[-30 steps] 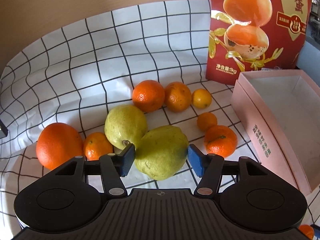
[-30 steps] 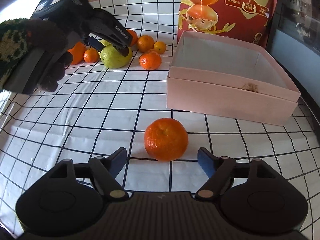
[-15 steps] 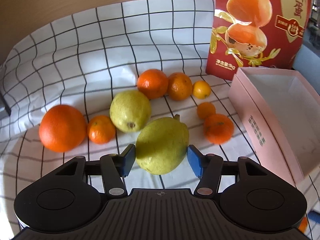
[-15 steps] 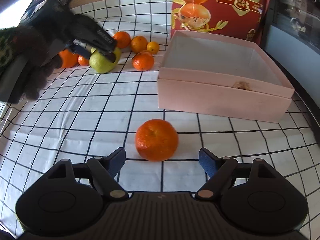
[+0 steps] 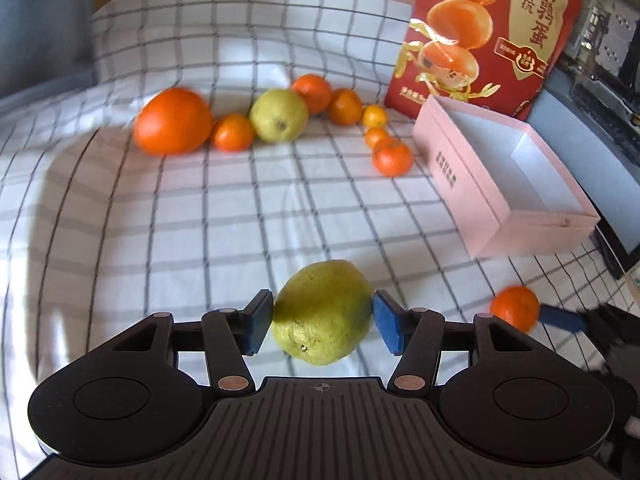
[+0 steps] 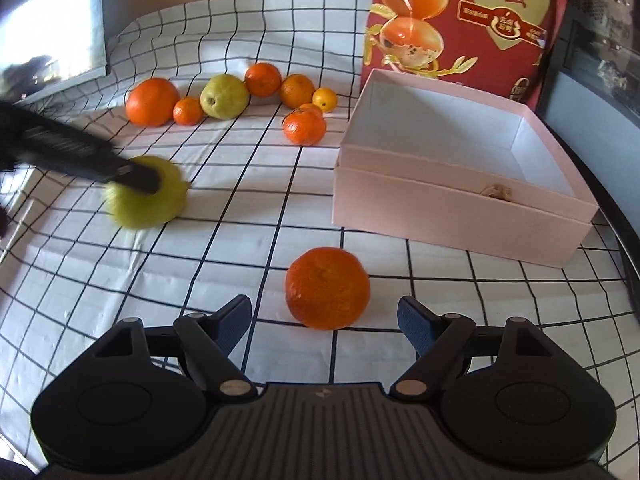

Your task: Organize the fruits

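My left gripper [image 5: 323, 325] is shut on a yellow-green pear [image 5: 322, 313] and holds it over the checked cloth, well away from the fruit pile. In the right wrist view the same pear [image 6: 146, 200] appears blurred at left under the left gripper's finger. My right gripper [image 6: 324, 323] is open, with a mandarin [image 6: 327, 287] lying on the cloth between its fingers, not touched. The mandarin also shows in the left wrist view [image 5: 515, 307]. An open pink box [image 6: 460, 208] stands to the right, with only a small brown scrap inside.
A row of fruit lies at the back: a large orange [image 6: 152, 101], a second pear [image 6: 224, 97] and several mandarins [image 6: 304, 127]. A red printed bag [image 6: 460, 20] stands behind the box. The checked cloth [image 6: 240, 216] covers the table.
My left gripper has lifted the pear off the pile and carried it back toward the near side. The right gripper has edged closer to its mandarin and stays open.
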Available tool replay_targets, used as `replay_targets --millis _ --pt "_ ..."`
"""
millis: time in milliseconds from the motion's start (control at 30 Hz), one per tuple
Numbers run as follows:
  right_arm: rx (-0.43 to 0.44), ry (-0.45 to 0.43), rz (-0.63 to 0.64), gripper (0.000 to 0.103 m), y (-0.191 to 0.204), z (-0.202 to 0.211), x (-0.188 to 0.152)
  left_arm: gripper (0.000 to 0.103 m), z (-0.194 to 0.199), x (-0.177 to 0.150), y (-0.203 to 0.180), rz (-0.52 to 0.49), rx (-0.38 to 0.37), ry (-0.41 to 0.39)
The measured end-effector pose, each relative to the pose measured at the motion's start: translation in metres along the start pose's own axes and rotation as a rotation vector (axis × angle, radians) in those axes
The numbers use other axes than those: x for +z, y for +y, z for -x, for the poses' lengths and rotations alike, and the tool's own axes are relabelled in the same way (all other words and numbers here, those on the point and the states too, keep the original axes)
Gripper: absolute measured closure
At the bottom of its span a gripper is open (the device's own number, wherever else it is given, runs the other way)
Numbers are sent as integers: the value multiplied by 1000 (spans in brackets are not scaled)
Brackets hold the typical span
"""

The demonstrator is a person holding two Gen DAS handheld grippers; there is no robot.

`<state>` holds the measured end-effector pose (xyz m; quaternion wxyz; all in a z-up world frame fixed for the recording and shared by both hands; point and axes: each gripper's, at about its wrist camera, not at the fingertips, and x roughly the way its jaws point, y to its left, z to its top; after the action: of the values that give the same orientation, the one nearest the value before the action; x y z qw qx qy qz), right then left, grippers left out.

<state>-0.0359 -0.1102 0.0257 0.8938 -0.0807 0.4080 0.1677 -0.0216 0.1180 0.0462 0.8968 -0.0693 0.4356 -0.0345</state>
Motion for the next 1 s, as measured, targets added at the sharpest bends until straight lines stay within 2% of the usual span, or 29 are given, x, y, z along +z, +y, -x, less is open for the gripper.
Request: replay_targets --millis 133,333,467,567,667,1000 --pt "15 5 13 22 2 -3 -1 42 11 -14 7 30 16 -4" --pt "-12 -27 32 14 7 -6 -1 42 13 -16 16 101 -1 -2" --pt "-22 -37 3 12 5 -5 -4 42 10 -11 14 88 5 -1" --pt "-20 -22 -54 5 1 -7 -5 41 7 -7 8 55 24 5" --pt "-26 -23 -52 1 1 -7 -9 41 7 -6 3 14 33 33" --pt "-24 -27 -49 0 0 -2 -13 40 20 -9 -5 -42 -44 63"
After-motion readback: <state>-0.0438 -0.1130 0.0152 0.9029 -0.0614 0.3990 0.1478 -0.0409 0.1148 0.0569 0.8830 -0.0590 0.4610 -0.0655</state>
